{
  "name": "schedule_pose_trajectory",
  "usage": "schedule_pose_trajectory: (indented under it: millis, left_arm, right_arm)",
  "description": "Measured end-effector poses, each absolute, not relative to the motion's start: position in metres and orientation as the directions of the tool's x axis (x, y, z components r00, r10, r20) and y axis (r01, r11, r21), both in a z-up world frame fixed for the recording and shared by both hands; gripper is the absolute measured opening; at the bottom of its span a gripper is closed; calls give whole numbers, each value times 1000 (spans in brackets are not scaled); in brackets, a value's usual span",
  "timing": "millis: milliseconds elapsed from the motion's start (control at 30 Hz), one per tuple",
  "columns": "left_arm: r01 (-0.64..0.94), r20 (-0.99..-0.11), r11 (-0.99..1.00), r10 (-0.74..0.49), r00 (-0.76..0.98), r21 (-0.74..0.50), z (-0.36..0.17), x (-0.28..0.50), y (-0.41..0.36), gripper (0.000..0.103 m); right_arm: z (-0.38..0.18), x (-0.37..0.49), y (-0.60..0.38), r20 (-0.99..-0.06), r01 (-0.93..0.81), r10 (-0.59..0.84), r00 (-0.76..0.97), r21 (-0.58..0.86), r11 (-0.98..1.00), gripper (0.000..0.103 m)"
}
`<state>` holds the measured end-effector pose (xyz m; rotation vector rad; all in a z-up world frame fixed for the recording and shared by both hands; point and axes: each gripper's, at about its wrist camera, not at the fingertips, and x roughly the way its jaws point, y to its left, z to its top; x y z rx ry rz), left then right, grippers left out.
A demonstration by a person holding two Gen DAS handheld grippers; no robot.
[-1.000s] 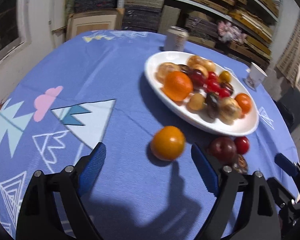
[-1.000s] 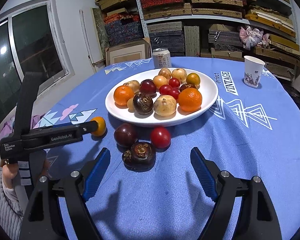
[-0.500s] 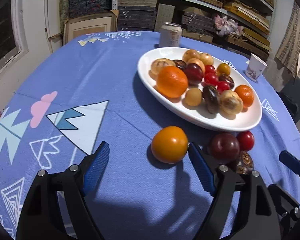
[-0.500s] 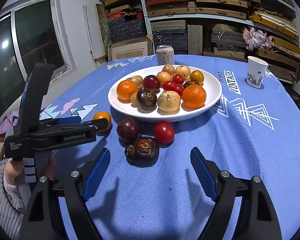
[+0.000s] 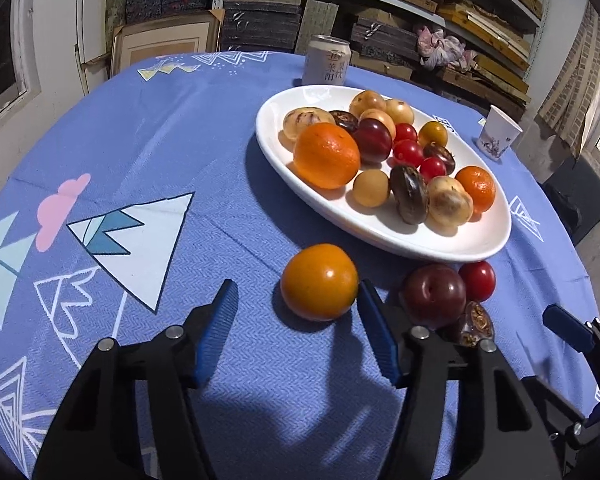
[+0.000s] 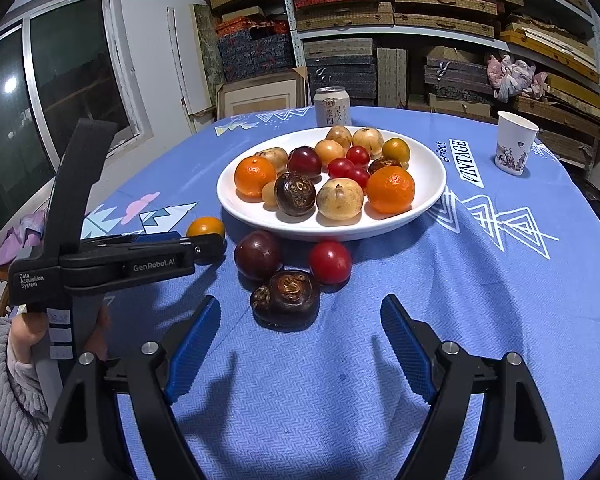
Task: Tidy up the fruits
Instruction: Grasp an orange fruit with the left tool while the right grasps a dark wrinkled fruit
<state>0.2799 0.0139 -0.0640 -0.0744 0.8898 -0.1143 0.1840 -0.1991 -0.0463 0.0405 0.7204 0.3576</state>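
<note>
Currently: small round glossy orange fruit (image 5: 319, 281), near blue-clothed table's (image 5: 172, 128) left edge; smooth, firm, light, rolls. Left gripper (image 5: 296, 304) closing astride, not yet pinching; take at widest girth. Right gripper (image 6: 300, 324) spread, empty.

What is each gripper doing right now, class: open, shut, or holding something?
Left gripper: open, jaws just closing around the round orange fruit on the blue tablecloth, not yet gripping.
Right gripper: open, holding nothing.
</note>
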Motion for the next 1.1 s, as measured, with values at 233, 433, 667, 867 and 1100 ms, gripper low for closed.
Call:
schedule_pose_trajectory:
  millis: [233, 433, 667, 867, 1100]
  left_arm:
    - [108, -771, 990, -139, 622, -91, -66, 282, 2, 58]
    - [123, -777, 987, -159, 609, -105, -67, 283, 1, 41]
    - [95, -750, 988, -152, 644, -119, -62, 278, 9, 38]
    - [20, -673, 995, -82, 735, -99, -37, 244, 29, 38]
    - [-44, -680, 998, 2, 733, -44, -38, 211, 55, 38]
  right_arm:
    - [-47, 184, -199, -639, -308, 333, 693, 155, 939, 83]
    - [-48, 185, -199, -643, -307, 331, 691, 154, 939, 83]
    - [-49, 186, -200, -646, -308, 332, 687, 155, 939, 83]
    - [-51, 189, -199, -654, -302, 326, 683, 153, 941, 83]
    - [-55, 194, -194, -674, -314, 325, 664, 144, 939, 83]
